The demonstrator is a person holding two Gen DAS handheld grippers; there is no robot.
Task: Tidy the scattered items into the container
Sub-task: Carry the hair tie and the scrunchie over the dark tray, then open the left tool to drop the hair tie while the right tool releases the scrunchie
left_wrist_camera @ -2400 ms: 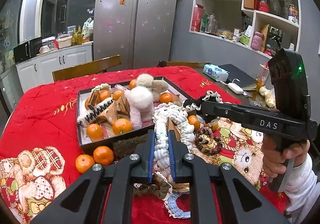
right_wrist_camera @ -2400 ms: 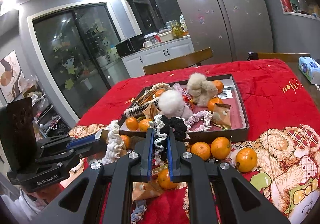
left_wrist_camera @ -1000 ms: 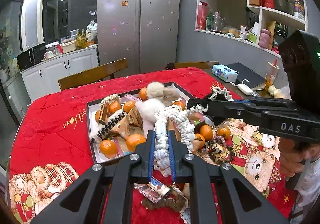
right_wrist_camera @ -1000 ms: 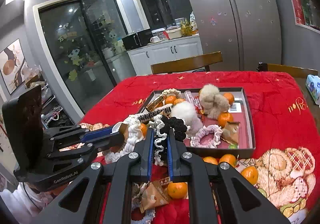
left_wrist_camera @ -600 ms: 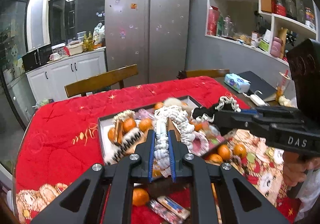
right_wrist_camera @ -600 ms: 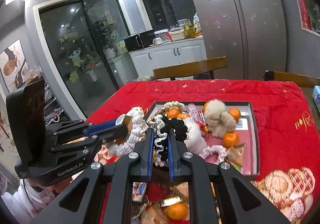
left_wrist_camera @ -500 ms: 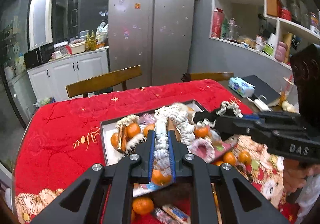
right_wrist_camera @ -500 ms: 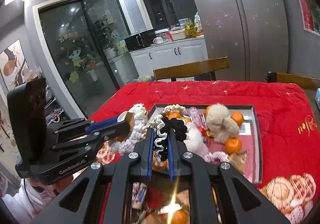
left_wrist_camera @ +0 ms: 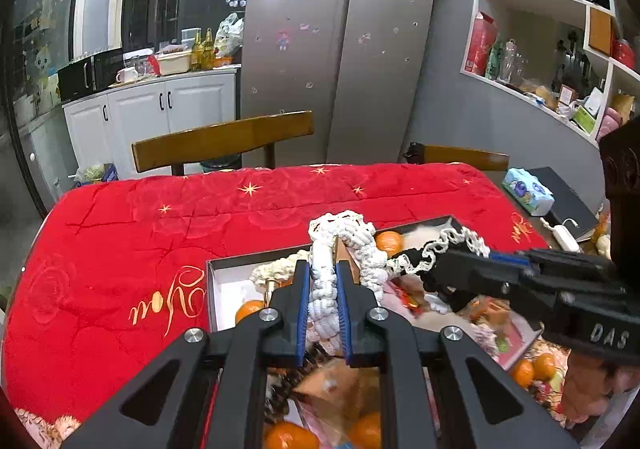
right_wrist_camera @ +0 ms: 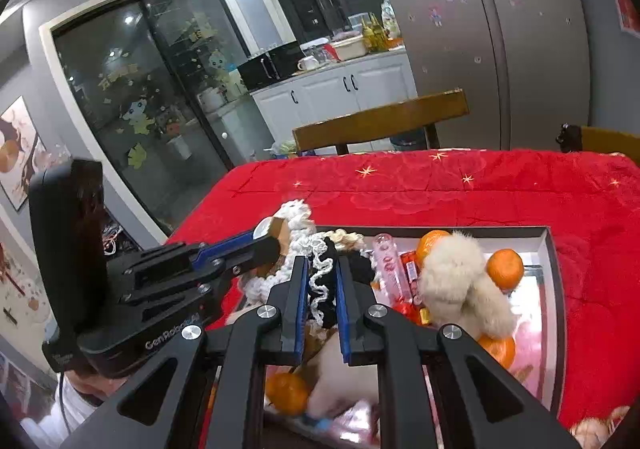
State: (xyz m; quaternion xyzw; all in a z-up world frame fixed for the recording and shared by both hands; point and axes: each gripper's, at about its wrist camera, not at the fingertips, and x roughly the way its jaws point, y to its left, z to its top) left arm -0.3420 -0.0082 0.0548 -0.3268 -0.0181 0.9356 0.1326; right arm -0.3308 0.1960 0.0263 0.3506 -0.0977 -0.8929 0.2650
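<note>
My left gripper (left_wrist_camera: 322,273) is shut on a white braided scrunchie (left_wrist_camera: 354,239) and hangs over the near part of the dark tray (left_wrist_camera: 211,289). My right gripper (right_wrist_camera: 322,269) is shut on a black scrunchie with white lace trim (right_wrist_camera: 362,269), also above the tray (right_wrist_camera: 554,289). The two grippers sit side by side, the right gripper (left_wrist_camera: 438,267) just right of the left one. Inside the tray lie oranges (right_wrist_camera: 505,263), a fluffy cream pompom (right_wrist_camera: 456,281), candy wrappers and other hair ties. A hand holds each gripper's handle.
A red quilted cloth (left_wrist_camera: 120,249) covers the table. A few oranges (left_wrist_camera: 532,369) lie outside the tray at the right. Two wooden chairs (left_wrist_camera: 220,141) stand at the far edge. A tissue pack (left_wrist_camera: 528,191) and a dark notebook rest at the far right.
Both grippers have travelled forward from above the loose items at the table's front to above the tray, each still shut on its scrunchie.
</note>
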